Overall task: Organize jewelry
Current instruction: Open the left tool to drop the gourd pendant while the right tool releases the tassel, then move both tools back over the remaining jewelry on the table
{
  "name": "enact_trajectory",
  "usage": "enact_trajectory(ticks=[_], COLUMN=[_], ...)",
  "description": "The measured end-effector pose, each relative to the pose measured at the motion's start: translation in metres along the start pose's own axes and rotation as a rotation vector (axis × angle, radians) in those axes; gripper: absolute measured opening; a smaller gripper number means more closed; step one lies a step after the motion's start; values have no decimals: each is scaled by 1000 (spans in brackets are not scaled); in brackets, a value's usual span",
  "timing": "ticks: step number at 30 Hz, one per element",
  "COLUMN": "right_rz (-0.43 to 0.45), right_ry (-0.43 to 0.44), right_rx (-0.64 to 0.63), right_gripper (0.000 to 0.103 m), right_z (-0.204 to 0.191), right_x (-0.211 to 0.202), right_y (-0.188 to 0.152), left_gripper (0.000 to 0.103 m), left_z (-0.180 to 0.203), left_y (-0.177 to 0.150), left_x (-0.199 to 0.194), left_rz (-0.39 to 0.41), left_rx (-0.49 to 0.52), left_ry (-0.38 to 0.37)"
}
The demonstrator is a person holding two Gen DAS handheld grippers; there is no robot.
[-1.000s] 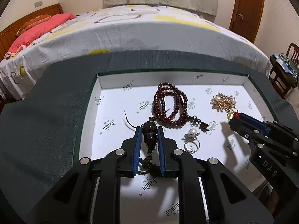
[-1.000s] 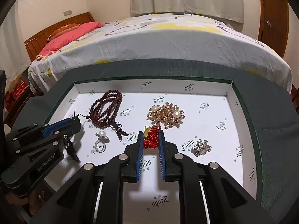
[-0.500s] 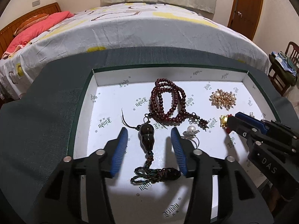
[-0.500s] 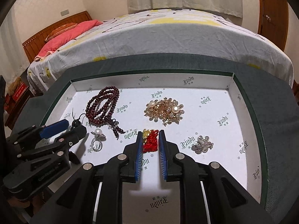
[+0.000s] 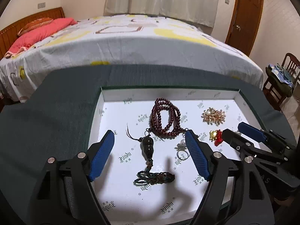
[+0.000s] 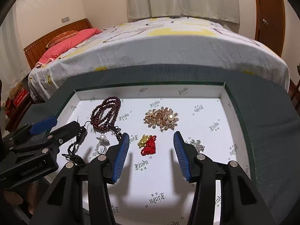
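A white-lined tray [image 5: 168, 94] [image 6: 150, 91] holds the jewelry. My left gripper [image 5: 150, 136] is open above a dark gourd pendant [image 5: 147, 146] with a braided cord [image 5: 153, 177]. My right gripper [image 6: 151, 137] is open above a red knotted charm with a gold piece [image 6: 148, 144], which also shows in the left wrist view [image 5: 216, 136]. A dark red bead bracelet [image 5: 165, 118] [image 6: 106, 114], a pearl ring [image 5: 181, 152] [image 6: 102, 144], a gold pearl brooch [image 5: 213, 115] [image 6: 161, 119] and a silver flower piece [image 6: 196, 144] lie on the tray floor.
The tray sits on a dark green cloth surface [image 5: 56, 112]. A bed [image 5: 121, 43] with a pink pillow [image 5: 41, 31] stands behind. A wooden door [image 5: 245, 13] and a chair [image 5: 281, 78] stand at the right.
The left gripper opened, released the gourd pendant and drew back. The right gripper opened and released the red charm onto the tray.
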State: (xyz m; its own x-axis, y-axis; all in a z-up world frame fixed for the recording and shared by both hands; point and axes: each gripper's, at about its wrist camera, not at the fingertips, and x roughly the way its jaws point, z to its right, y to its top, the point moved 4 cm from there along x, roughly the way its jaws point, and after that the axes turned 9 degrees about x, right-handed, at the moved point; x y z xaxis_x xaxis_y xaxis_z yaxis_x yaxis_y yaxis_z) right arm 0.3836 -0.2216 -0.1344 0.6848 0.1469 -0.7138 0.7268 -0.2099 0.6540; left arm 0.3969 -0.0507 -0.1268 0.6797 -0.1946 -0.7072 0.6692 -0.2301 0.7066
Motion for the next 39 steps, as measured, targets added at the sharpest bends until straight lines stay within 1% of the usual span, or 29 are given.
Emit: enact_trajectory(ticks=[5,9,14,18,23,30,34,36,37,39], right_rz=[39,60,75,71,51,11,-10,-21,-23,-25], right_ry=[3,10,12,14,10,4,-2,-6,-5,-3], right_rx=[7,14,15,28,46,53,60,64,67,76], right_gripper=[49,53,53,53,53,53,53,53,53,53], right_z=[-1,-1,-2,2,11,24,32,36,37,40], right_x=[-18,-33,-55,-69,-87,-105,-113,-116,-117,-120], right_y=[-3,-10,-28,-44,-72,-112,-132,-140,-143,-148], left_gripper=[76,76,76,76,76,76,74,70,65,63], left_z=[-4,-8,-11,-8,2,19,19,19,20,22], left_y=[2,-3,-21,-41,-75,-125,-152,-161,-164,-168], left_x=[-24,-49,-74,-89,-110,-123,-126,-125,-124,-122], left_rz=[69,116,134,126,111,38,-8,-25,-33,-46], left_rx=[-10,-13,-27,-39,-38,-31,-57,-64,-63,-53], left_ry=[37,66,79,86,92,97,100,99,100,101])
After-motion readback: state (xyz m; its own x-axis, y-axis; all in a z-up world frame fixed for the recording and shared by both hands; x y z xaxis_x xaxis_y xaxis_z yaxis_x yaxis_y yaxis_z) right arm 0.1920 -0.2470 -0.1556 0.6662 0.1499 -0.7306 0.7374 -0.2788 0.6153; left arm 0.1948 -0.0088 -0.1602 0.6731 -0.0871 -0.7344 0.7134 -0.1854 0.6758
